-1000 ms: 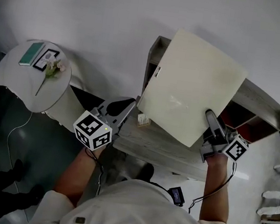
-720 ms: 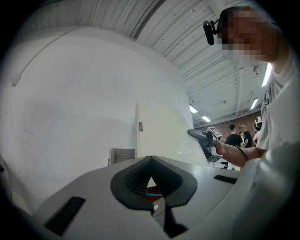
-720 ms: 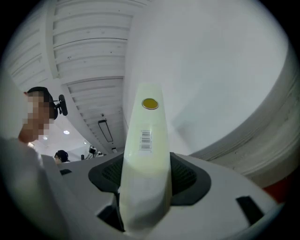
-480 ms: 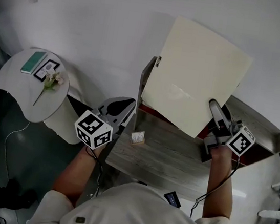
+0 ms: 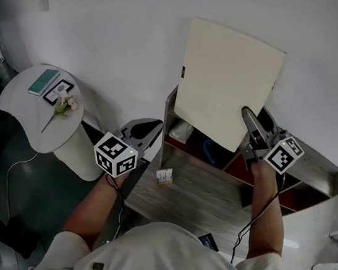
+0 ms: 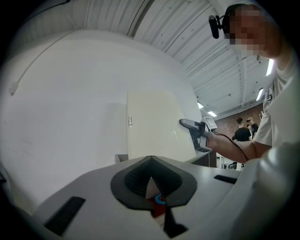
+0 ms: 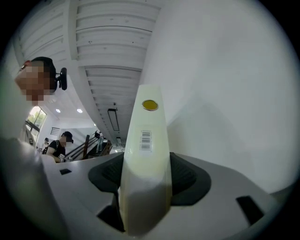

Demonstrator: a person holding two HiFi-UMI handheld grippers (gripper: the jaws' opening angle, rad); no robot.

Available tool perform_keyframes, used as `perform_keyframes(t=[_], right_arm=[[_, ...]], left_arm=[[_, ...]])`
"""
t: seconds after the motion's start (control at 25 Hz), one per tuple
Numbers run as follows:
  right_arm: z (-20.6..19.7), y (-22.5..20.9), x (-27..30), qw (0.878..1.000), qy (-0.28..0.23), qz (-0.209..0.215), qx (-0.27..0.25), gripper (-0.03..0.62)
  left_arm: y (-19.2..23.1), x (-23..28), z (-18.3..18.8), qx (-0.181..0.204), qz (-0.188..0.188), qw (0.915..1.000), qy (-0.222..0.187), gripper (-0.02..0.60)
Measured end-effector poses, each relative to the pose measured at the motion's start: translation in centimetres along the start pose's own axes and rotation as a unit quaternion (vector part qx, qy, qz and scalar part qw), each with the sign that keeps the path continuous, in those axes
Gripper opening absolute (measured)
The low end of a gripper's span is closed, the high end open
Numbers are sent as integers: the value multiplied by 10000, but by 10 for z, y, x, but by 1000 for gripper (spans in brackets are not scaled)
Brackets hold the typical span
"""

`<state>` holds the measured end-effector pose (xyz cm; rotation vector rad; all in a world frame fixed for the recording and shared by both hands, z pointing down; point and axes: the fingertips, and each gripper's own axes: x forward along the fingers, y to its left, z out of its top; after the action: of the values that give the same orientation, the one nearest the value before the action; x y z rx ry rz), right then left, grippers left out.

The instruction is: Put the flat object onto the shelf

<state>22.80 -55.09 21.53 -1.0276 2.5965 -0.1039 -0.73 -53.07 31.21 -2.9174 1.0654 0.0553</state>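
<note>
The flat object is a cream square board [image 5: 226, 86], held up nearly upright in front of the white wall, above the back of the shelf [image 5: 210, 199]. My right gripper [image 5: 249, 129] is shut on the board's lower right edge. In the right gripper view the board [image 7: 146, 154] shows edge-on between the jaws, with a barcode label and a yellow sticker. My left gripper [image 5: 147, 131] hangs at the shelf's left end, shut and holding nothing. The left gripper view shows the board [image 6: 154, 124] ahead of that gripper [image 6: 150, 161].
The shelf is grey wood with red-lined compartments; something blue [image 5: 207, 150] lies in one. A small card [image 5: 164, 175] stands on its top. To the left is a round white side table [image 5: 16, 110] with a green book [image 5: 43, 81], a frame [image 5: 57, 91] and a flower [image 5: 61, 105].
The right gripper has lifted the board up and back toward the wall and tipped it more upright. The left gripper has stayed by the shelf's left end.
</note>
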Motion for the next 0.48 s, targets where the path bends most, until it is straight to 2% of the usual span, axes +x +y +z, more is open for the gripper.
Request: perform_keyframes(t=[0.48], right_arm=[[-13,-31,21,9985,61,358,-404,287]], left_arm=[[5,13,-7,-33,94,9999,68,15]])
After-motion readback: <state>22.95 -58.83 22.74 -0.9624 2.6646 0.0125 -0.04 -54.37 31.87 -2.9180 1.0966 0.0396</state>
